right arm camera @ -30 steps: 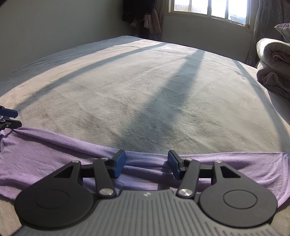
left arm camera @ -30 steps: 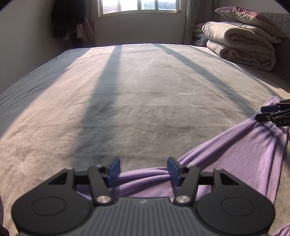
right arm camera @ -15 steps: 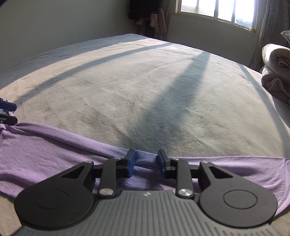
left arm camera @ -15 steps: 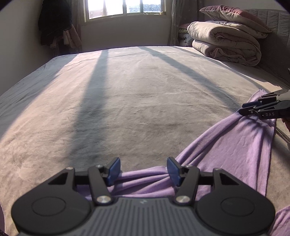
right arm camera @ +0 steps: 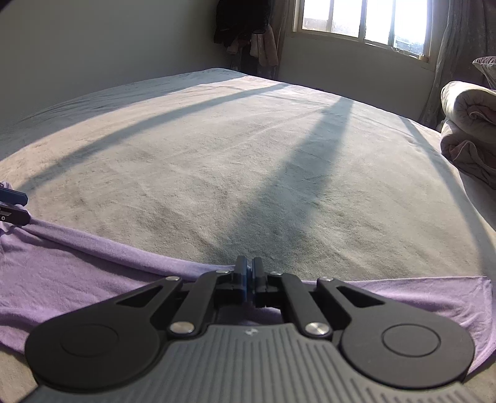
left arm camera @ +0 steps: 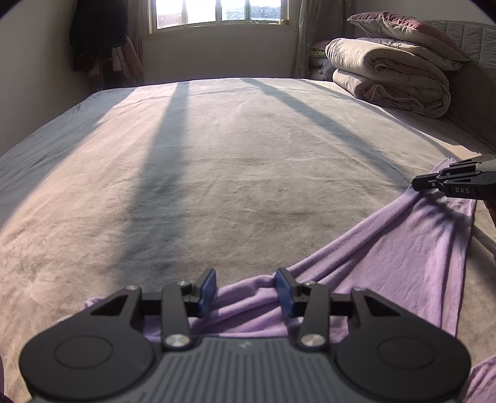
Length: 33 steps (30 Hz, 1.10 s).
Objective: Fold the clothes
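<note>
A purple garment [left arm camera: 412, 248] lies along the near edge of a grey bedspread [left arm camera: 232, 161]. The right gripper [right arm camera: 249, 274] is pressed together on the cloth's far edge, while the left gripper [left arm camera: 245, 290] stands spread, bunched fabric lying between its blue pads [left arm camera: 207, 290]. Folded quilts [left arm camera: 390, 74] sit far right of both.

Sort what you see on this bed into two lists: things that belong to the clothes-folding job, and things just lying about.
Job:
purple garment
left tool, open astride it
right tool, shut on its edge

Lying about:
folded duvet
pillow
hanging clothes
</note>
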{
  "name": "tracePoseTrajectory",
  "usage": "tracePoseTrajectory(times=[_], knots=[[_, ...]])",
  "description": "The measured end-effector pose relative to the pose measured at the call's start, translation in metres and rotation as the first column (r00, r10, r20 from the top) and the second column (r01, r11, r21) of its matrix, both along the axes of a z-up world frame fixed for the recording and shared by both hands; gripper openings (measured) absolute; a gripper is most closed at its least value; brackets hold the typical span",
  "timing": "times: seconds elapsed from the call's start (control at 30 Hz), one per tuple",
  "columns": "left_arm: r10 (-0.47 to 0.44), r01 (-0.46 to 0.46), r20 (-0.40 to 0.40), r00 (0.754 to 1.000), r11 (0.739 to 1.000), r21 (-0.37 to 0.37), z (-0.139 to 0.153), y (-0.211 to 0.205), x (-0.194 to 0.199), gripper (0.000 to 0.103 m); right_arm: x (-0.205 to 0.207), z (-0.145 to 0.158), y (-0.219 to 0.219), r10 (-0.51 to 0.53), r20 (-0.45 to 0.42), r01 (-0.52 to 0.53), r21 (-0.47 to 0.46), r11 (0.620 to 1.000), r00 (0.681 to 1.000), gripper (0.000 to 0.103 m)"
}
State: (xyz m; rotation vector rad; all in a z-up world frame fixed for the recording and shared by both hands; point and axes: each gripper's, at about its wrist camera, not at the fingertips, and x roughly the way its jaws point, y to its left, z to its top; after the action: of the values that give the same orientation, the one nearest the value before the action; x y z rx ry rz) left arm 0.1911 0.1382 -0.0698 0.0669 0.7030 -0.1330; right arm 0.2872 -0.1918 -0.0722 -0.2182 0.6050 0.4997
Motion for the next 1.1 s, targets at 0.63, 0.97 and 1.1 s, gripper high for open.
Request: tracePoseTrajectory(times=[0.63,0.97,1.1], knots=[[-0.09,0.088,0.017,0.996,0.99,0.108,-0.006,-0.026,-0.004,0.028,0.004,-0.004,0.001,0.001,-0.024,-0.001,-0.004,1.0,1.0,0.003],[-0.123,0.122,0.004,0.992,0.989,0.081,-0.005,-0.032,0.001,0.002,0.003,-0.004,0.003,-0.011,-0.012,0.011,-0.003,1.0,1.0,0.003],[-0.093,0.091,0.029,0.995,0.994,0.058,-0.004,-0.029,0.002,0.001,0.003,-0.001,0.002,-0.034,0.009,0.034,0.015,0.999,0.999,0.002]])
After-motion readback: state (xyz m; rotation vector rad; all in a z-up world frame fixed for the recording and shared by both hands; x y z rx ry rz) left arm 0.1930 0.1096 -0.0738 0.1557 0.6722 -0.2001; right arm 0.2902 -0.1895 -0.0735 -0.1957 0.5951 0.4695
